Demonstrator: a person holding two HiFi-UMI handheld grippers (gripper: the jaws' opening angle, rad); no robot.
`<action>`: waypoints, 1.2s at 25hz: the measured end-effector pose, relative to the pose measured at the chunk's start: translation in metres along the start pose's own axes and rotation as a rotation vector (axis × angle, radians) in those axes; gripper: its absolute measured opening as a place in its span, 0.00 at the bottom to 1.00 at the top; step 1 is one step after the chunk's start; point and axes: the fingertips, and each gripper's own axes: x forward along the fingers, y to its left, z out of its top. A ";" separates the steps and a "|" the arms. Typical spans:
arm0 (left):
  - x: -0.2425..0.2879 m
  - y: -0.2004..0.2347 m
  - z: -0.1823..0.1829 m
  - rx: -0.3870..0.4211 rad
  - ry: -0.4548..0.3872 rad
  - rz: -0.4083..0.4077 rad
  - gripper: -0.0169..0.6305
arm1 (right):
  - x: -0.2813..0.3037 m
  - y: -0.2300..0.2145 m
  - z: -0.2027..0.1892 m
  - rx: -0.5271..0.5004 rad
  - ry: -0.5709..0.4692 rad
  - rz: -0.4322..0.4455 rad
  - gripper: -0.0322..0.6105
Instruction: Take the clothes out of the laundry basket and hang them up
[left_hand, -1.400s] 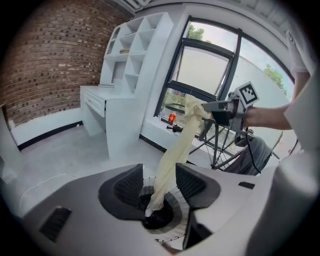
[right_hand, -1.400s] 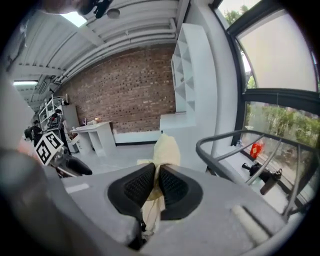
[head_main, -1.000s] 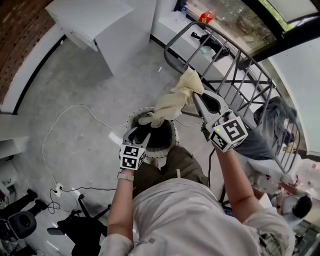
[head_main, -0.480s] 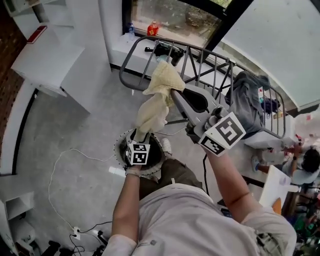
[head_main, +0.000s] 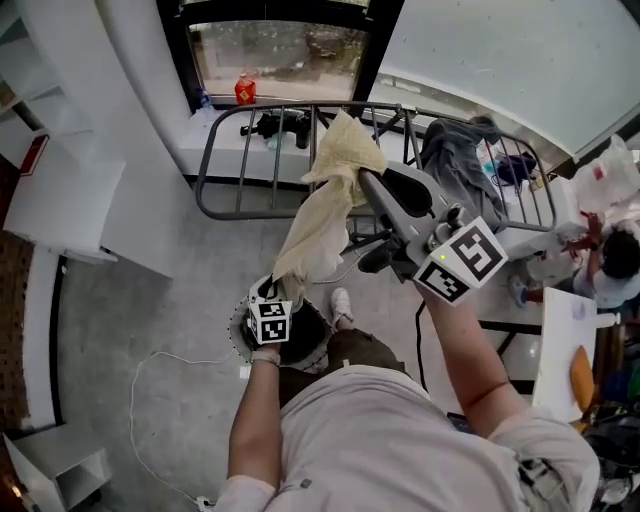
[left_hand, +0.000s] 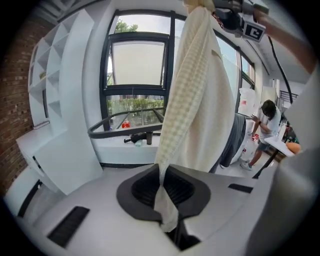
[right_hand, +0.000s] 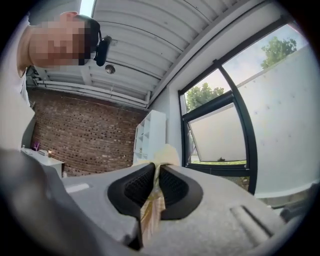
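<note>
One pale-yellow checked cloth (head_main: 322, 205) stretched between two grippers: right gripper (head_main: 367, 180) clamped on top corner, left gripper (head_main: 279, 284) just closed on bottom end. Behind, one dark grey garment (head_main: 455, 160) over one grey metal rack (head_main: 200, 185).

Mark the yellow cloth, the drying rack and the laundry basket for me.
yellow cloth (head_main: 322, 212): head view, its hanging middle.
drying rack (head_main: 201, 178): head view, left rail bend.
laundry basket (head_main: 306, 342): head view, dark inside wall.

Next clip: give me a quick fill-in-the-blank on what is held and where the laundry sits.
1. The right gripper is shut on the ____ end of the pale yellow cloth.
2. A ____ garment hangs over the drying rack.
3. The round laundry basket stands on the ____.
Missing words: top; grey; floor.
</note>
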 end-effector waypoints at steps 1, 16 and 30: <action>-0.002 0.003 0.009 0.012 -0.013 0.003 0.05 | -0.008 -0.010 0.001 0.001 -0.003 -0.029 0.10; -0.055 0.087 0.240 0.235 -0.308 0.143 0.04 | -0.086 -0.177 -0.010 -0.053 0.028 -0.422 0.10; 0.007 0.096 0.436 0.393 -0.413 0.257 0.04 | -0.028 -0.326 -0.025 -0.124 0.052 -0.462 0.10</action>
